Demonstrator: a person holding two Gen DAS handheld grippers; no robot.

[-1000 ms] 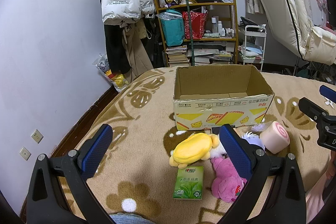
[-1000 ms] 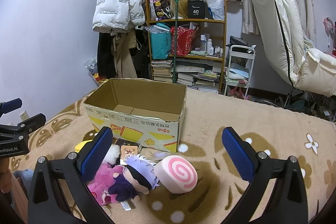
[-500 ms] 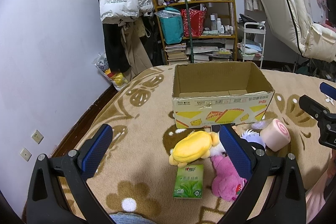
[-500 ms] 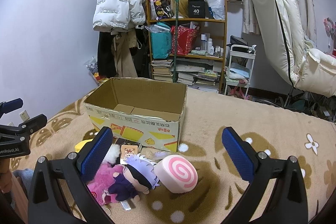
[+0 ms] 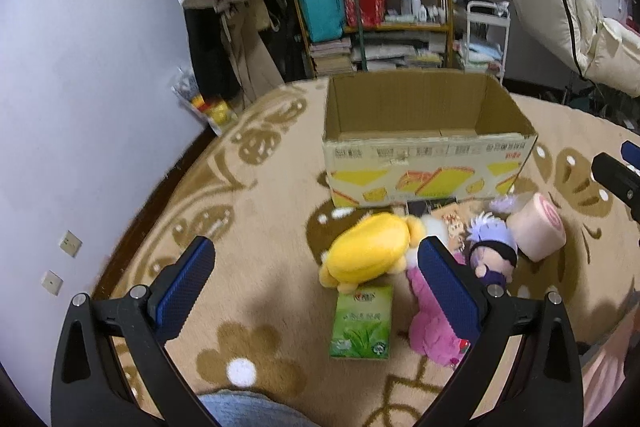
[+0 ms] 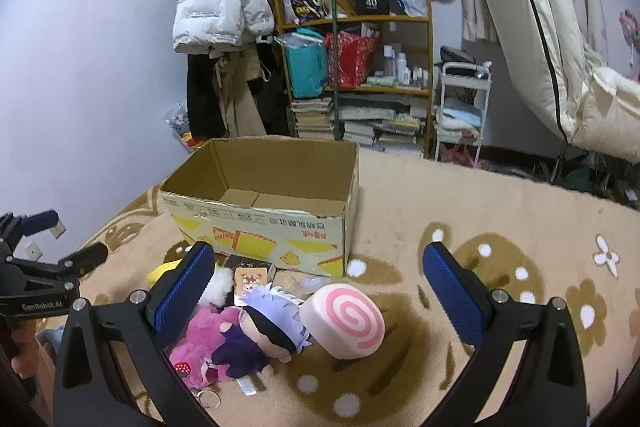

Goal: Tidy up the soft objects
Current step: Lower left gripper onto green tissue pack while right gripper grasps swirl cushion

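Both grippers spread wide and empty above a flowered blanket, the left gripper hovering over bare blanket just left of a cluster of soft toys, the right gripper framing the same cluster from the other side. Open cardboard box standing upright behind the pile, bare inside as far as visible. Scattered just in front of the box: a yellow plush, a pink plush lying beside it, a small doll with pale purple hair resting against the pink plush, and a pink swirl cushion touching the doll's head. Green tissue pack lying flat at the foot of the yellow plush; small card and keyring trinkets near the box wall, too small to make out well.

Judged to be the opening step: nothing packed yet, first pick not yet made. Next move likely calls for lowering one gripper over a single toy, the swirl cushion sitting nearest the right gripper's open span, closing gently on its soft body, then lifting clear of the box wall. Risk of snagging a neighbouring toy, given how closely all are bunched
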